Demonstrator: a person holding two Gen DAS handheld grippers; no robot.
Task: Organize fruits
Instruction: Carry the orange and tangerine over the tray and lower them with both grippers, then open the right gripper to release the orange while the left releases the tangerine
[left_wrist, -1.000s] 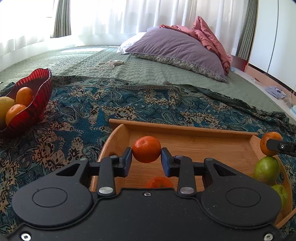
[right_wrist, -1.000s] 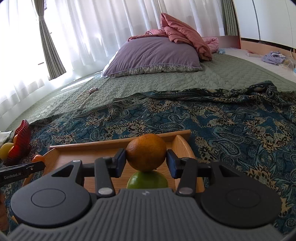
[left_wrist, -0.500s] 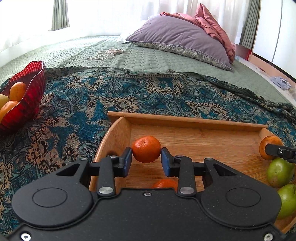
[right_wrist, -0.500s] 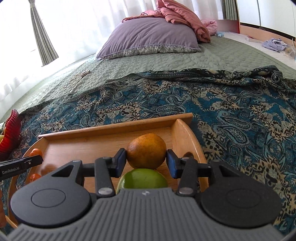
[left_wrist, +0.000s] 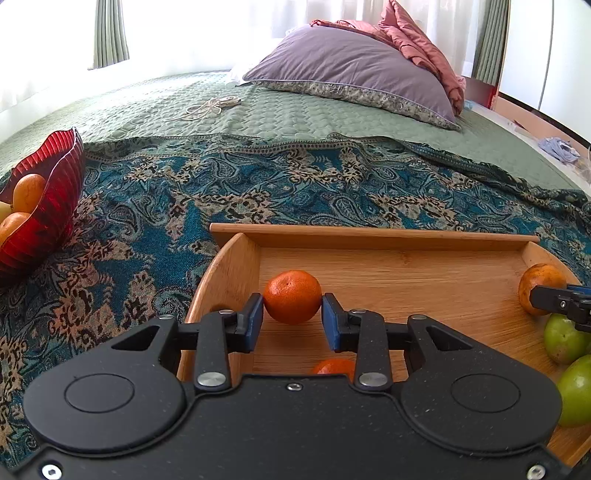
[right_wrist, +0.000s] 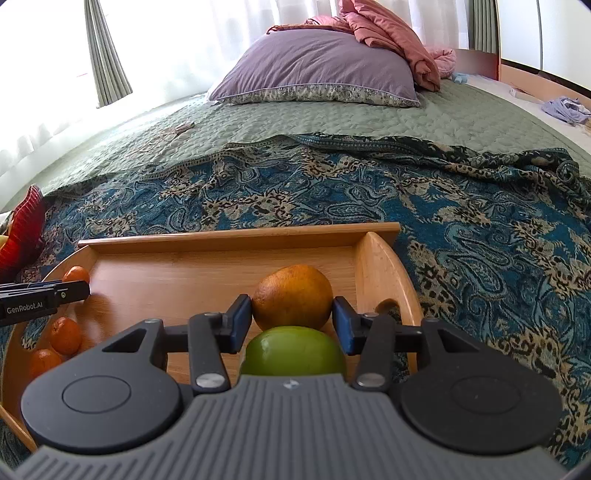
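Observation:
A wooden tray (left_wrist: 369, 236) lies on the patterned blanket. My left gripper (left_wrist: 292, 319) sits low at the tray's left end, its pads against a small orange mandarin (left_wrist: 292, 296) that rests on or just above the tray floor. Another mandarin (left_wrist: 332, 367) lies under it. My right gripper (right_wrist: 291, 325) is at the tray's right end (right_wrist: 380, 266); a large orange (right_wrist: 293, 295) sits between its pads, with a small gap on the right side. A green fruit (right_wrist: 293, 350) lies just below. Two green fruits (left_wrist: 565, 338) show beside the orange (left_wrist: 537, 284) in the left wrist view.
A red glass bowl (left_wrist: 55, 206) with oranges and a yellow fruit stands left of the tray. More mandarins (right_wrist: 64, 334) lie at the tray's left end. A purple pillow (left_wrist: 351, 70) and a pink blanket are at the back of the bed; a white cable (left_wrist: 207, 107) lies on the quilt.
Both grippers have come down into the tray with their fruits. The right gripper's pads have widened slightly around the large orange, which now sits on the tray.

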